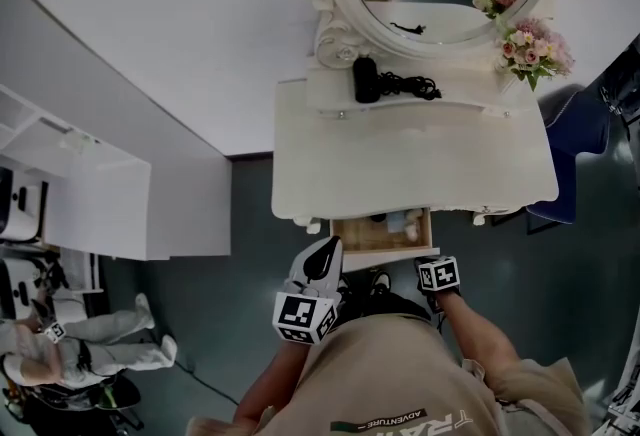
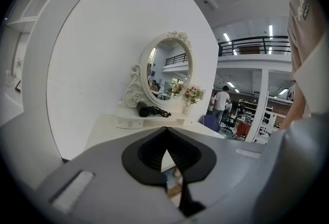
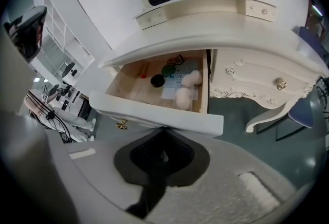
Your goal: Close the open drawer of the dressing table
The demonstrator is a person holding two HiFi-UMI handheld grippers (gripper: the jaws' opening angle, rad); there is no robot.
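Quick status on closing the drawer (image 3: 169,117) of the dressing table (image 1: 400,164). It sits pulled well out from the middle of the table front, with bits and pieces showing inside, so nothing's done yet.

My right gripper (image 3: 163,131) has its jaws squeezed together with nothing between them. The tips sit right up against the outer face of the drawer's front panel, a bit to the right of the little brass handle (image 3: 122,125). I can't quite tell if they're touching or just beside it.

My left gripper (image 2: 165,133) is clenched and empty too. It's off by the drawer's left corner, angled up and looking over the tabletop toward the mirror (image 2: 169,71), so it isn't lined up on anything useful.

The key bit is that the front panel runs side to side across my right jaws, and the drawer slides straight away from me toward the wall. I reckon the right one does the job with a plain push forward. Pushing off-centre might skew it.
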